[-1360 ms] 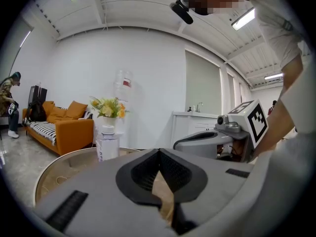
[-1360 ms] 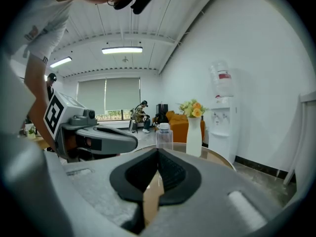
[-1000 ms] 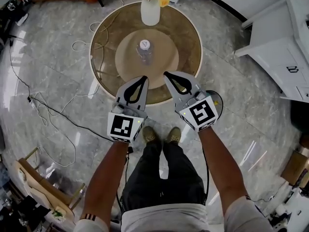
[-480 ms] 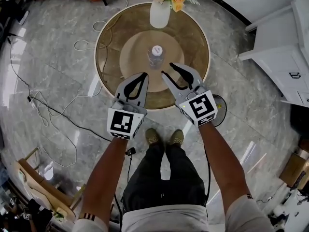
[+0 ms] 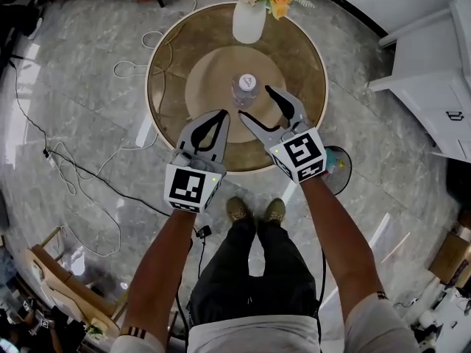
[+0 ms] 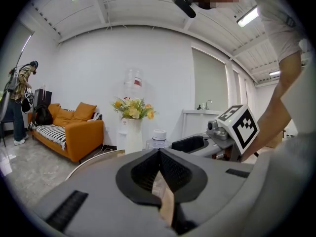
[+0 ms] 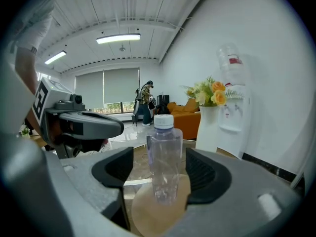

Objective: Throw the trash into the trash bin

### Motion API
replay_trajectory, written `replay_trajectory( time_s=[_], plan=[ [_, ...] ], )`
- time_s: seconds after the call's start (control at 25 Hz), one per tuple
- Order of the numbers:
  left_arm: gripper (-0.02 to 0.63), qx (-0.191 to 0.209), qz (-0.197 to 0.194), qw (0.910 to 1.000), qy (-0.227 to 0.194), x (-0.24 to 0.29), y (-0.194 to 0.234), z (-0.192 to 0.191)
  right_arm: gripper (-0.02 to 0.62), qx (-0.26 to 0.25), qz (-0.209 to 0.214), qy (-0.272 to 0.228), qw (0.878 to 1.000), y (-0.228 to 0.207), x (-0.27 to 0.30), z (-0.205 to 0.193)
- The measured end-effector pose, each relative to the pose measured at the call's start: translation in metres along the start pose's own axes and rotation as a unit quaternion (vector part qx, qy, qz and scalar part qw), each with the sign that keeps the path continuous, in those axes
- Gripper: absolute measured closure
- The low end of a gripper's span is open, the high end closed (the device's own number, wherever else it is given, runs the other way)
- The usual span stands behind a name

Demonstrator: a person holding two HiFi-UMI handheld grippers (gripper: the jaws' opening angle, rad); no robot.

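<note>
A clear plastic bottle [image 5: 246, 87] with a white cap stands upright on a round tan mat [image 5: 213, 68] in the middle of the round glass table [image 5: 165, 46]. My right gripper [image 5: 255, 103] is right at the bottle with its jaws opening. In the right gripper view the bottle [image 7: 164, 157] stands between the two pads of that gripper [image 7: 160, 174], and neither pad touches it. My left gripper [image 5: 221, 116] is shut and empty, just left of the right one and short of the bottle. From the left gripper view only the bottle cap [image 6: 159, 135] shows above that gripper's [image 6: 159, 153] shut jaws.
A white vase [image 5: 249, 19] with flowers stands at the table's far edge. A round dark bin [image 5: 337, 169] sits on the floor below my right hand. Cables [image 5: 66, 168] trail over the marble floor at left. White cabinets [image 5: 434, 79] stand at right. An orange sofa [image 6: 69, 127] lines the wall.
Both grippers moved forward over the table toward the bottle. The right gripper's jaws went from shut to wide apart. The left gripper stayed shut.
</note>
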State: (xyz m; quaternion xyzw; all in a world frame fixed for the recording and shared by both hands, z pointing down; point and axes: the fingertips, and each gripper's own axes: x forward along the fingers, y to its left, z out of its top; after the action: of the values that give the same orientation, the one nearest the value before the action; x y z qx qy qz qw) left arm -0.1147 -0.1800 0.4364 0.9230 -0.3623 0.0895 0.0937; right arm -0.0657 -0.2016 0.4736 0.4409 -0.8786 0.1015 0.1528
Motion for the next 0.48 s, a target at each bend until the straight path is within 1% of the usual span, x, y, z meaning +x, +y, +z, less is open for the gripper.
replay_trajectory(
  time_s=[0.24,0.48],
  plan=[
    [0.606,0.003,-0.001,1.0000,0.002,0.006,0.011,-0.006,0.241,0.015,-0.004,0.005,1.000,-0.004,0.029,-0.008],
    [0.606,-0.003,-0.002,1.0000,-0.001,0.009,0.018,-0.010,0.239,0.013,-0.009,0.002,1.000,-0.007,0.047,-0.006]
  ],
)
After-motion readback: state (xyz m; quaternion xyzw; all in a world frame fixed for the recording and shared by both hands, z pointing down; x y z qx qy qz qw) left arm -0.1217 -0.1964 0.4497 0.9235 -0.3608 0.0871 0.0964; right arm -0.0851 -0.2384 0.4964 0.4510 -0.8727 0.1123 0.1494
